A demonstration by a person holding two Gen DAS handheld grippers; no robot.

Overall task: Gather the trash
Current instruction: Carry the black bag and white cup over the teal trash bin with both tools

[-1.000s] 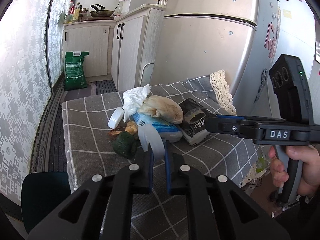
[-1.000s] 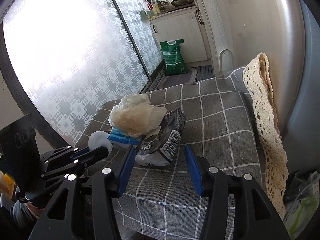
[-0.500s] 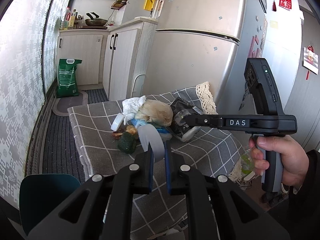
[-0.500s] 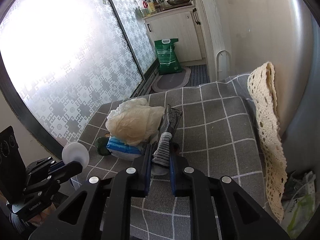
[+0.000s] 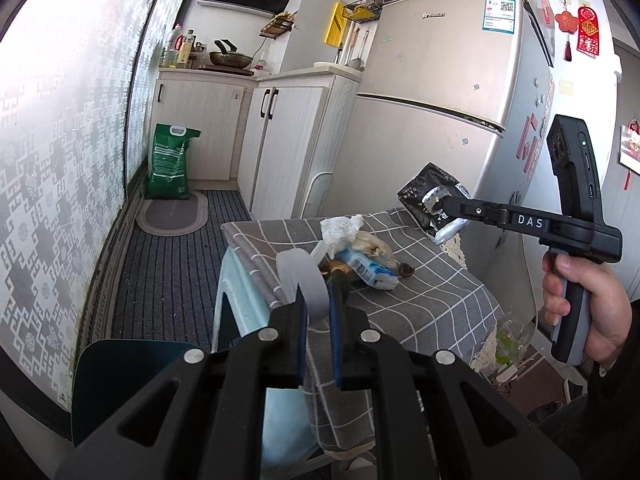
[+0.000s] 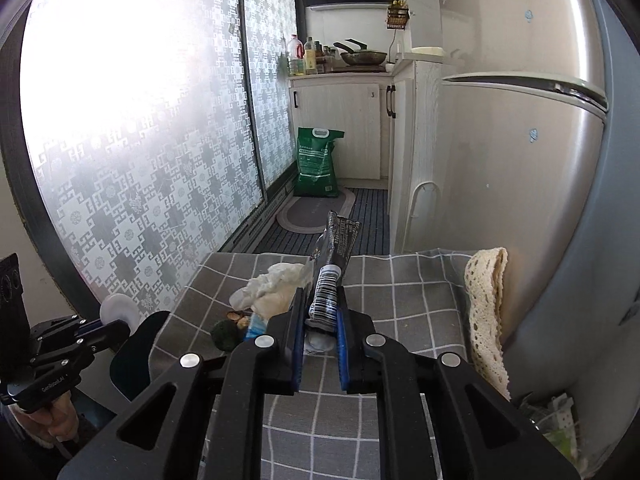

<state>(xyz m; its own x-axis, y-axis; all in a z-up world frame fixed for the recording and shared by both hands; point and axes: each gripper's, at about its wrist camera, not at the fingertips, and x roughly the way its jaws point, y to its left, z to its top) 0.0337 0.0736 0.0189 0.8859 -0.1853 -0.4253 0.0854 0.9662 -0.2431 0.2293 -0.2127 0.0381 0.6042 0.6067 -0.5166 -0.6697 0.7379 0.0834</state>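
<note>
My left gripper [image 5: 318, 310] is shut on a translucent white plastic lid [image 5: 302, 280], held off the near-left edge of the table. My right gripper [image 6: 319, 312] is shut on a black snack wrapper [image 6: 334, 256] with a barcode, lifted above the table; it also shows in the left wrist view [image 5: 434, 204]. On the grey checked tablecloth [image 5: 432, 292] lies the rest of the trash: crumpled white tissue [image 5: 340, 230], a beige plastic bag [image 5: 372, 244], a blue-white packet [image 5: 368, 270], a dark green lump [image 6: 224, 334] and brown scraps [image 5: 406, 270].
A silver fridge [image 5: 440, 100] stands right behind the table, with a lace cloth [image 6: 486, 304] at that edge. White cabinets [image 5: 276, 140], a green sack [image 5: 170, 166] and a floor mat [image 5: 172, 214] are beyond. A dark teal bin [image 5: 132, 384] sits at the lower left.
My right gripper closed on the black wrapper and lifted it off the pile. Both grippers pulled back and up from the table; the left still holds the lid.
</note>
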